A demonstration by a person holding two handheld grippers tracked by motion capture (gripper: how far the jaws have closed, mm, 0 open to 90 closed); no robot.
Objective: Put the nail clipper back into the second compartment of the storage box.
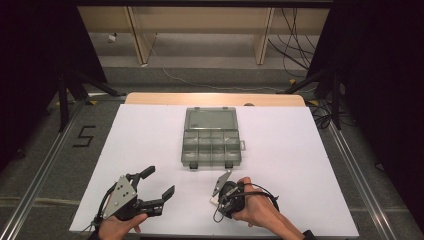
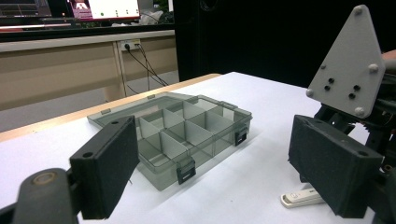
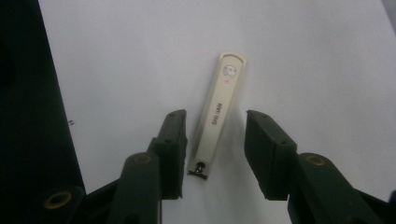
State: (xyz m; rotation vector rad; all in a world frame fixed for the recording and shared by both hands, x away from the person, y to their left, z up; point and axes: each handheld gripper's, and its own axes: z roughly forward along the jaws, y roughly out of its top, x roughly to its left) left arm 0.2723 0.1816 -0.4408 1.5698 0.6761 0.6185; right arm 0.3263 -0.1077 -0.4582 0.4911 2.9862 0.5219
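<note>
Nail clipper [image 3: 216,119] lies flat near the worktop's [image 1: 300,150] front edge between my right gripper's [image 3: 212,144] part-open jaws; neither pad presses on it.

Left gripper [image 2: 212,161] sat wide open, facing the clear compartment box [image 2: 180,135]. A white nail clipper [image 2: 299,198] lay by the other gripper's grey plate [image 2: 350,65]

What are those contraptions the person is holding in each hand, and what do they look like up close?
They are hand-held black grippers. The left gripper has two arms ending in flat rectangular pads with a felt-like face, brass-coloured pivot pins, and a grey three-cornered plate dotted with screws on top. The right gripper is built alike, with its own grey plate and a thin black cable looping off it.
</note>
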